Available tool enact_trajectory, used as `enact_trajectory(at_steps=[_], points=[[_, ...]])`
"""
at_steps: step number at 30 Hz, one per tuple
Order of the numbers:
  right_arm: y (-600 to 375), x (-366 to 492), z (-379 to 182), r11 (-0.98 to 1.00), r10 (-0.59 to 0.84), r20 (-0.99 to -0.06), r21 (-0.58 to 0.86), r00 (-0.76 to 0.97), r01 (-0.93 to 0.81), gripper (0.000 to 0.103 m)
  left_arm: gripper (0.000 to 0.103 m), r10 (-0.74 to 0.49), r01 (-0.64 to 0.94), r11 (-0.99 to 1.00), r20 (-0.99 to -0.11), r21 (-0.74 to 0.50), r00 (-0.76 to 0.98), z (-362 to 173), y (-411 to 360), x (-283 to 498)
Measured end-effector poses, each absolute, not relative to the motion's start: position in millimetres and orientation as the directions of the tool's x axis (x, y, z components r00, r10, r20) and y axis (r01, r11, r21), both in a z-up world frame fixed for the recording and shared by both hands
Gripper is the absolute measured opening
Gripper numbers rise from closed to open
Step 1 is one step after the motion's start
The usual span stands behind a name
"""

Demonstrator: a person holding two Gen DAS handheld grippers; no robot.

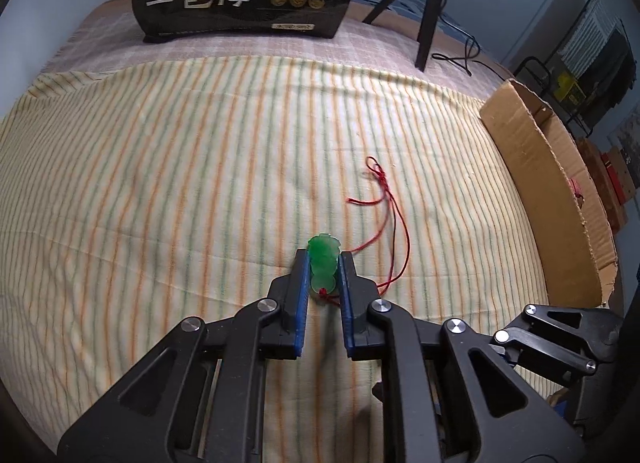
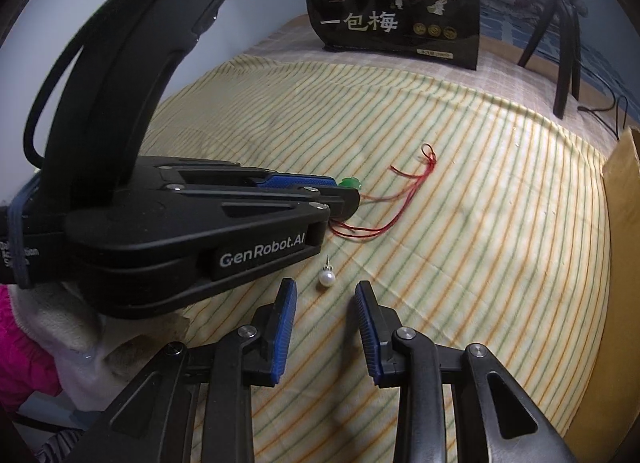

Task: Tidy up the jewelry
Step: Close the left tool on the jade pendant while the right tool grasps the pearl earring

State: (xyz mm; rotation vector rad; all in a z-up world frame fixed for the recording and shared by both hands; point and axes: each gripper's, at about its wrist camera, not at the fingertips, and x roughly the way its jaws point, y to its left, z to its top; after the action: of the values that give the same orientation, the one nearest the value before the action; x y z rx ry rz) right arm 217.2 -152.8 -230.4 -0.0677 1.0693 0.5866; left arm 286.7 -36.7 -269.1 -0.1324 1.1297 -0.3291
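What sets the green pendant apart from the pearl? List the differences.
The green pendant is clamped between the left gripper fingers; the pearl lies free on the striped cloth ahead of the open right gripper. The pendant trails a red cord; the pearl has only a small metal loop. The pendant looks larger and carved, the pearl round.

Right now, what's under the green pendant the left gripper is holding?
Under the green pendant lies striped cloth; the left gripper hides the cloth directly beneath and whether they touch.
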Motion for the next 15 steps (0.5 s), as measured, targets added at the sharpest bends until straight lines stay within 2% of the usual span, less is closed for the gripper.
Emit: enact_trajectory(at_steps=[3, 7, 15], points=[[-146.3, 220.9, -230.3, 0.846, 0.403, -0.846, 0.198, 0.350, -0.496, 0.022, 0.013, -0.316, 0.180, 0.947, -0.865, -0.265, 0.390, -269.1, -29.7, 287.3], [-141.6, 222.1, -231.1, 0.850, 0.374, -0.855, 0.162, 0.359, -0.502, 0.006, 0.013, -0.313, 0.162, 0.949, -0.863, -0.270, 0.396, -269.4, -20.3, 287.2], [-153.6, 215.9, -209.7, 0.855, 0.393, -0.835, 0.177, 0.386, -0.487, 0.006, 0.012, -0.313, 0.140, 0.950, -0.856, -0.280, 0.412, -259.0, -8.3, 282.3]])
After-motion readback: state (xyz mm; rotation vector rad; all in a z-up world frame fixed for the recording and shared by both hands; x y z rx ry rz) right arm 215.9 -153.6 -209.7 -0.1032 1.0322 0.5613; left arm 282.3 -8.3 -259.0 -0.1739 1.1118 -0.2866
